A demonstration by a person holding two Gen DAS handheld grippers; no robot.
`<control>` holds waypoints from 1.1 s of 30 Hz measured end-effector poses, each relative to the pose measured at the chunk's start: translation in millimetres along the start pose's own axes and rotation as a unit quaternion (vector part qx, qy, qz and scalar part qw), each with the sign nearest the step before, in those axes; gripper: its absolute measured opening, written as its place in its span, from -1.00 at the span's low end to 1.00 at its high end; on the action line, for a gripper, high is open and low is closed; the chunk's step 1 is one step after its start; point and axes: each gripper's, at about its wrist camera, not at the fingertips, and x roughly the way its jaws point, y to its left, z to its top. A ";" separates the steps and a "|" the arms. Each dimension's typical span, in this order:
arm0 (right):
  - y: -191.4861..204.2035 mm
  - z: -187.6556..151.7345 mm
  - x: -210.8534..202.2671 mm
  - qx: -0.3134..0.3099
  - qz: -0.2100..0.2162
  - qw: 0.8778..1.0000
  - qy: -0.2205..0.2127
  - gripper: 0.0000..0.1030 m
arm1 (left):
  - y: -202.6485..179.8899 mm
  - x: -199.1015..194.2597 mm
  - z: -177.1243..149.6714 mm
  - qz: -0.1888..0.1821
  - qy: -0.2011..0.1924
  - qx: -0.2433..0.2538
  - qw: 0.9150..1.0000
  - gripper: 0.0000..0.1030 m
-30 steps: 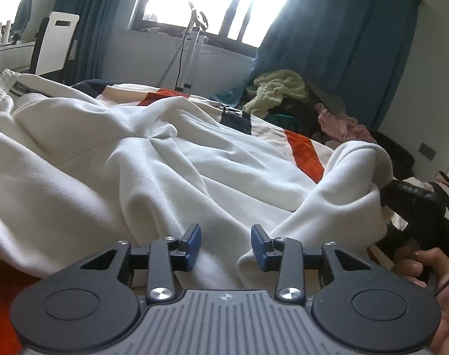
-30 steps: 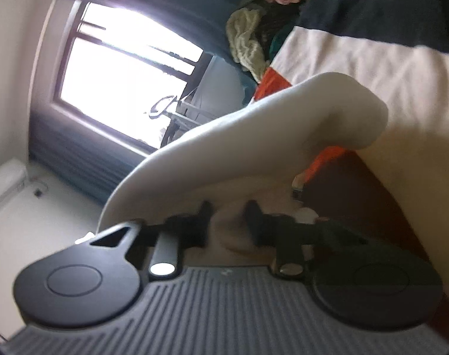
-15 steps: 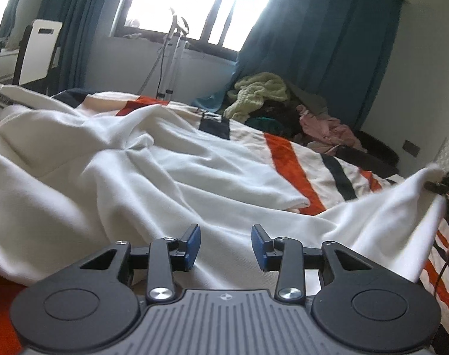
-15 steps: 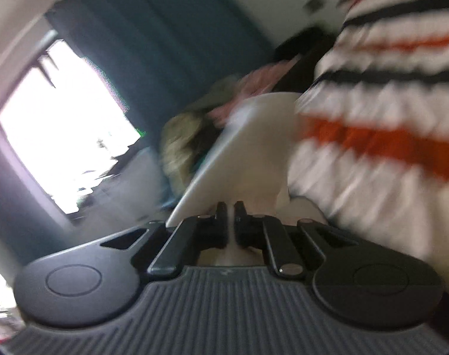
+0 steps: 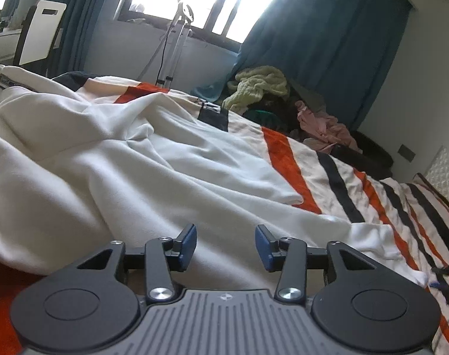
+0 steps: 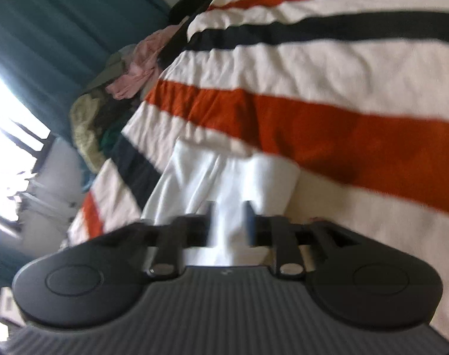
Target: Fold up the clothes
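One white garment (image 5: 135, 159) sprawled across striped bedspread (image 5: 336, 174).

Left gripper (image 5: 225, 245): jaws wide apart, low over the white garment (image 5: 120, 159); nothing sits between the blue pads (image 5: 187, 244).
Ahead of left gripper: rumpled folds and ridges of the garment across the whole path.
Right of garment: open striped bedspread (image 5: 372, 195), flat, passable.
Far edge: clothes pile (image 5: 271, 94) heaped by the teal curtain (image 5: 328, 44) blocks that side.
Back left: white stand (image 5: 177, 38) and chair (image 5: 40, 32) beyond the bed.
Right gripper (image 6: 228, 222): jaws parted, white cloth lying in the gap; view blurred.
Around right gripper: bare bedspread (image 6: 328, 65) ahead and to the right.
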 end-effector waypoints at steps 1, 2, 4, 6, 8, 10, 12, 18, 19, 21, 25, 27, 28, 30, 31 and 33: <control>-5.2 -3.1 -4.2 0.013 0.008 1.000 0.006 0.47 | 0.5 -0.1 -0.1 0.003 0.002 0.000 1.000 -0.04; -7.2 -6.3 -5.4 0.027 0.010 1.000 0.010 0.48 | 2.1 -1.2 0.1 0.005 0.006 -0.003 1.000 -0.02; -11.0 -10.3 -1.7 0.066 0.022 0.997 0.021 0.46 | 8.6 -2.9 1.0 0.009 0.015 -0.021 1.000 0.18; -17.0 -13.8 5.4 0.119 0.045 0.991 0.036 0.46 | 20.8 -6.7 3.9 0.020 0.026 -0.051 0.998 0.35; -20.5 -19.5 18.9 0.159 0.050 0.985 0.050 0.36 | 40.8 -14.3 9.3 0.035 0.040 -0.089 0.995 0.53; -21.0 -24.3 32.7 0.169 0.032 0.984 0.053 0.15 | 66.6 -23.7 16.3 0.055 0.068 -0.127 0.988 0.57; -20.1 -28.6 46.2 0.173 0.011 0.984 0.052 -0.01 | 95.1 -32.7 21.5 0.070 0.086 -0.181 0.977 0.58; -17.8 -19.1 70.7 0.166 -0.001 0.986 0.027 -0.11 | 200.5 -54.7 20.0 0.138 0.073 -0.410 0.899 0.55; -19.6 -16.7 71.6 0.171 0.004 0.985 0.022 -0.11 | 217.0 -56.8 18.3 0.154 0.060 -0.450 0.878 0.50; -25.4 -11.7 74.3 0.173 0.006 0.985 0.010 -0.11 | 238.2 -59.1 14.6 0.148 0.027 -0.510 0.847 0.47; -32.9 -2.0 80.2 0.159 0.002 0.987 -0.008 -0.70 | 254.6 -60.2 21.7 0.146 -0.026 -0.533 0.833 -0.29; -32.4 2.0 78.1 0.146 0.008 0.989 -0.021 -0.89 | 258.3 -63.1 27.4 0.145 -0.035 -0.529 0.836 -0.70; -31.2 3.8 75.3 0.140 0.014 0.990 -0.029 -0.89 | 260.6 -65.9 29.6 0.142 -0.038 -0.530 0.835 -0.75; -28.9 7.4 66.5 0.128 0.018 0.990 -0.051 -0.90 | 264.8 -75.9 35.1 0.131 -0.045 -0.529 0.837 -0.79; -28.0 9.1 61.0 0.124 0.016 0.990 -0.063 -0.90 | 267.8 -84.4 40.4 0.125 -0.053 -0.522 0.842 -0.80; -30.3 12.3 50.6 0.129 0.014 0.988 -0.080 -0.90 | 274.3 -102.2 51.1 0.117 -0.062 -0.511 0.849 -0.81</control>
